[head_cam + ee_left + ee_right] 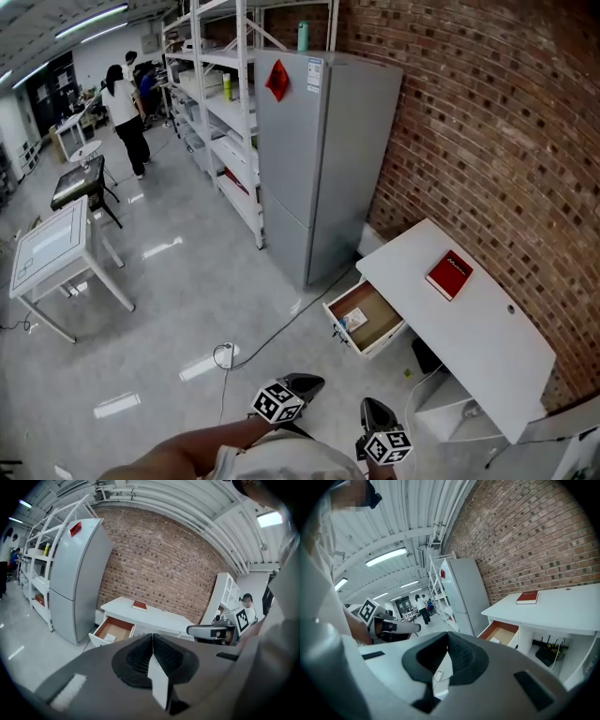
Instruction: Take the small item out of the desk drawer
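The white desk (469,328) stands against the brick wall with its wooden drawer (380,339) pulled open. A small white item (353,322) lies in the drawer's near corner, also seen in the left gripper view (109,638) and the right gripper view (495,640). Both grippers hang low in the head view, well short of the drawer. My left gripper (312,382) is shut with nothing in it, its pads meeting in its own view (152,641). My right gripper (376,406) also looks shut and empty (447,637).
A red book (449,274) lies on the desk top. A grey fridge (319,159) stands left of the desk, with white shelving (225,103) behind it. A cable (272,337) runs across the floor. A small white table (56,253) and people stand far left.
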A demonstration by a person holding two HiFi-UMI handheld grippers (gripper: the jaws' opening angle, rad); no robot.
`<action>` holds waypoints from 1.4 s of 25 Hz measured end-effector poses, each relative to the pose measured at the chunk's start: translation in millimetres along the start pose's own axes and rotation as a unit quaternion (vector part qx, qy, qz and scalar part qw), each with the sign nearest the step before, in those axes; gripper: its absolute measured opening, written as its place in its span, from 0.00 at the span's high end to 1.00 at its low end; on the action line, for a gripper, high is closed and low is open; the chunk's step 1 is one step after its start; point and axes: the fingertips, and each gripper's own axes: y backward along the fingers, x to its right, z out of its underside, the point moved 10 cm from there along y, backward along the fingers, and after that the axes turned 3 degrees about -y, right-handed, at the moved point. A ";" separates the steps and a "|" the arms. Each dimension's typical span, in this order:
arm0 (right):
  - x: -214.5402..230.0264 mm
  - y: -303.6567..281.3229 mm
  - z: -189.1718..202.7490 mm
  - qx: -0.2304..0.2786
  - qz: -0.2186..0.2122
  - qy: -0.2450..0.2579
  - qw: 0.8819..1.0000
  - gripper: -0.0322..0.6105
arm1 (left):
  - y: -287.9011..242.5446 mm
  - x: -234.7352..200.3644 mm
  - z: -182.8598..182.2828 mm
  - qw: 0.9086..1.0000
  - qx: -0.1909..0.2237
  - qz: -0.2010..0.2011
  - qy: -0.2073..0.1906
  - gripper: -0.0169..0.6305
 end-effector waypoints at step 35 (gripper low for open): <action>32.6 -86.3 -34.4 -0.011 0.070 -0.034 0.997 0.94 | -57.0 -107.0 -40.8 0.999 -0.012 0.042 0.018 0.96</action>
